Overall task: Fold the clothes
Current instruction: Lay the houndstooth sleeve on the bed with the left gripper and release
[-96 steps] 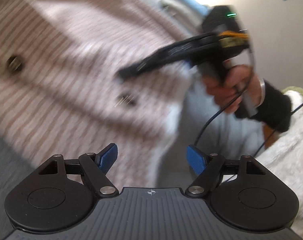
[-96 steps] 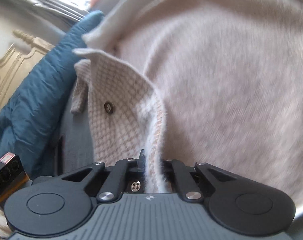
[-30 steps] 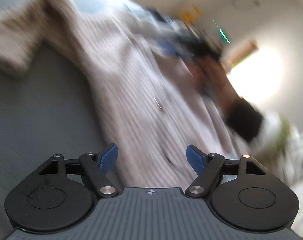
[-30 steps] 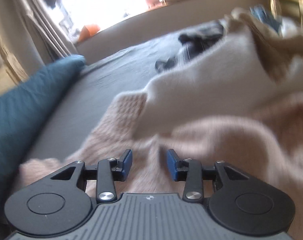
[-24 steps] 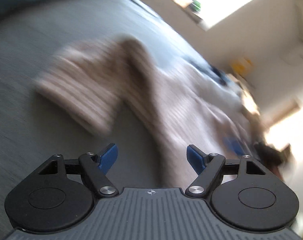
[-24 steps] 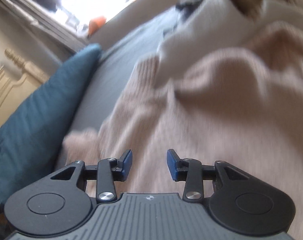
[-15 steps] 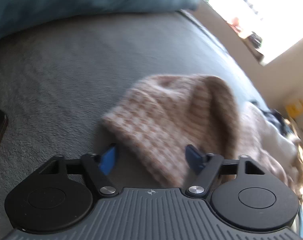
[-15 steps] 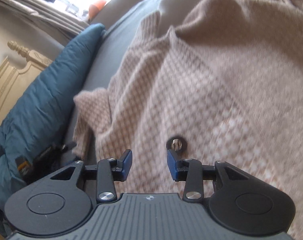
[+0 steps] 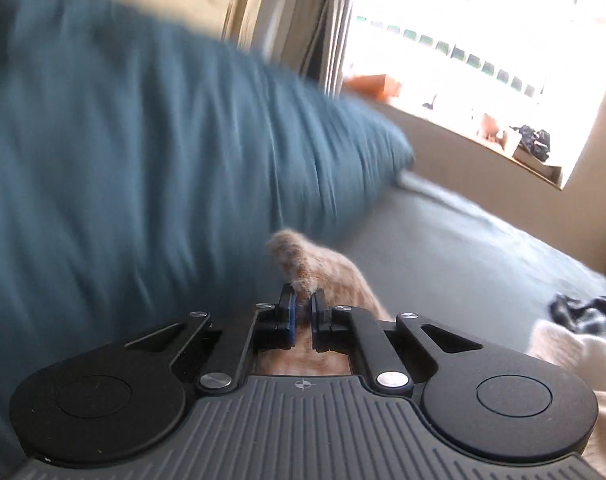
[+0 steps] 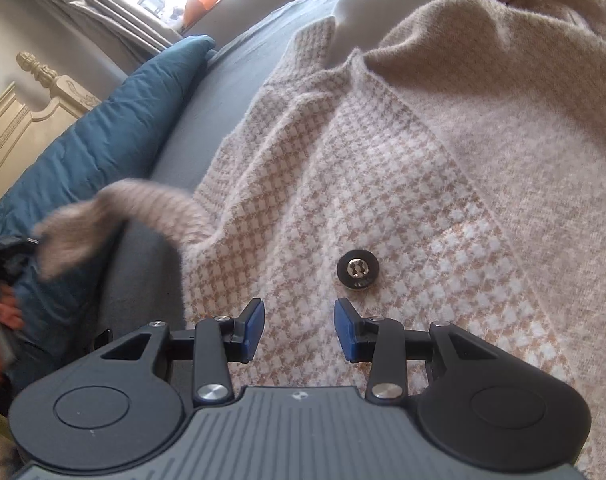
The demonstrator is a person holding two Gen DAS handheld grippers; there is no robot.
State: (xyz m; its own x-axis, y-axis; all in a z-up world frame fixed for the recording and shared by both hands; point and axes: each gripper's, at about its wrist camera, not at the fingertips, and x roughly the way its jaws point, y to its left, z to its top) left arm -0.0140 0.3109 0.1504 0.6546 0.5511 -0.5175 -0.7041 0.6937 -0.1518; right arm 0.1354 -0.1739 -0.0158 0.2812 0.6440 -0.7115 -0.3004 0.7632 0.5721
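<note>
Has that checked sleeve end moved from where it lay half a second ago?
Yes. The sleeve, now pinched in the just-closed left gripper, has risen off the grey bed toward the blue pillow.

bed, open part: a bare strip of grey bed [image 10: 239, 64] runs between the teal pillow [image 10: 103, 120] and the cardigan [image 10: 383, 200], toward the window side; a gripper could pass along it.
head edge: the teal pillow lies along it and blocks that side; the cream headboard [image 10: 31, 108] stands behind it.
middle of bed: the cardigan covers it, with one dark button [image 10: 357, 269] just ahead of the right gripper [image 10: 299, 330].
raised sleeve: the sleeve [image 10: 115, 216] arches across the strip by the pillow, pinched in the left gripper [image 9: 302, 310].
far side: a dark garment [image 9: 583, 312] and white fleece [image 9: 563, 348] lie there.
</note>
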